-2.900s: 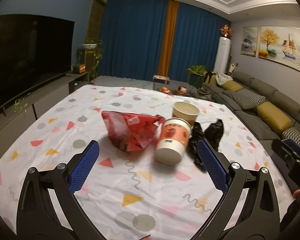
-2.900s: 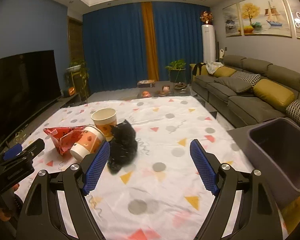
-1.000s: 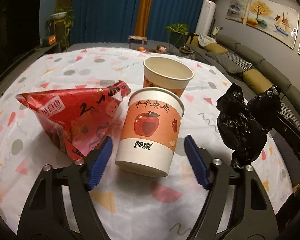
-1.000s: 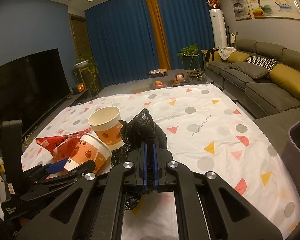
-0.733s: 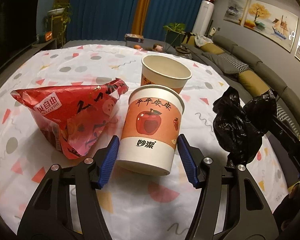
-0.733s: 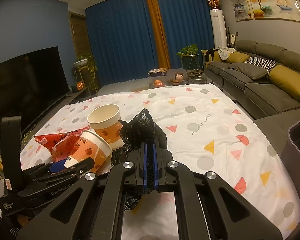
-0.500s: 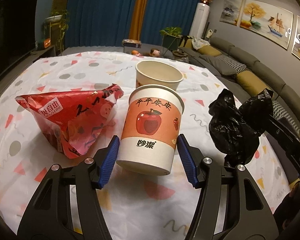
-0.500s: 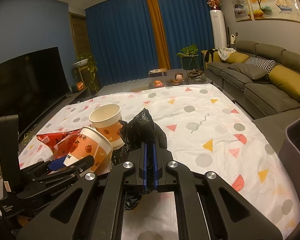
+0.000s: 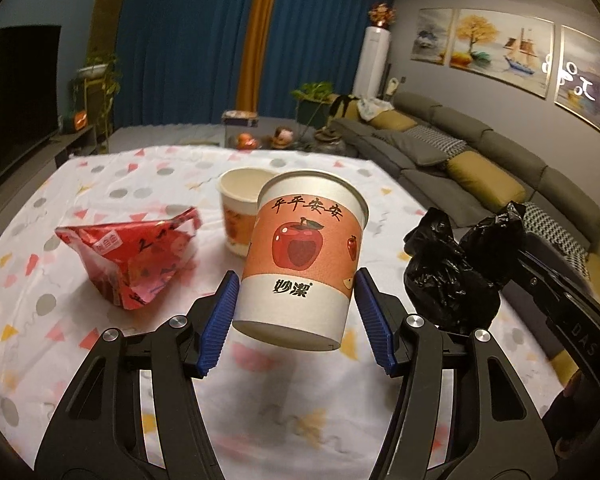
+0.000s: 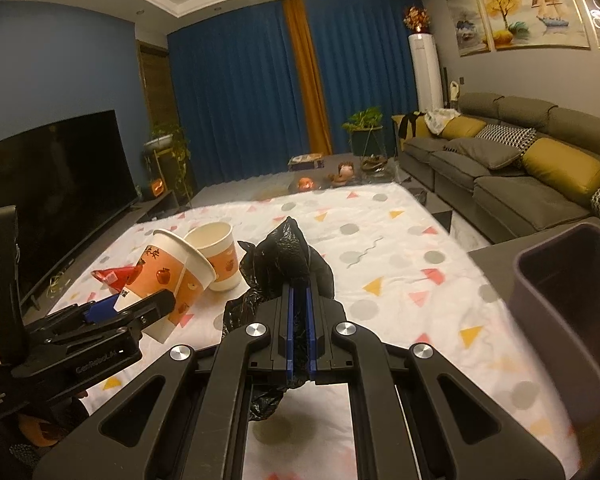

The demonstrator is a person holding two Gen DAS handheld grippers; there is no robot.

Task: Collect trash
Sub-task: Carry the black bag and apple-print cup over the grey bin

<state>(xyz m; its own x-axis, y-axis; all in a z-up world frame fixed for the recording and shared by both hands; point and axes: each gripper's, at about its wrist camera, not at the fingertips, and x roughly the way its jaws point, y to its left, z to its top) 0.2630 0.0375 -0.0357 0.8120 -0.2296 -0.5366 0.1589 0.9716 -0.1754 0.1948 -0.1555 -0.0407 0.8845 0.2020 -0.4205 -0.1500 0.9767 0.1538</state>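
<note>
Since a second ago our left claw [image 9: 296, 316] closed on the apple-printed paper cup [image 9: 304, 256], now lifted off the table [image 9: 100, 184]; our right claw [image 10: 299, 332] pinches the crumpled black plastic bag [image 10: 288, 260]. Only the right view shows the grey bin [image 10: 568, 304], right.

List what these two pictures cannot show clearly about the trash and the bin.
- Apple-print paper cup, left wrist view: inside hidden by its own wall.
- Dark bin, right wrist view: cut off by the frame edge.
- Black plastic bag, right wrist view: lower part hidden behind the right gripper.
</note>
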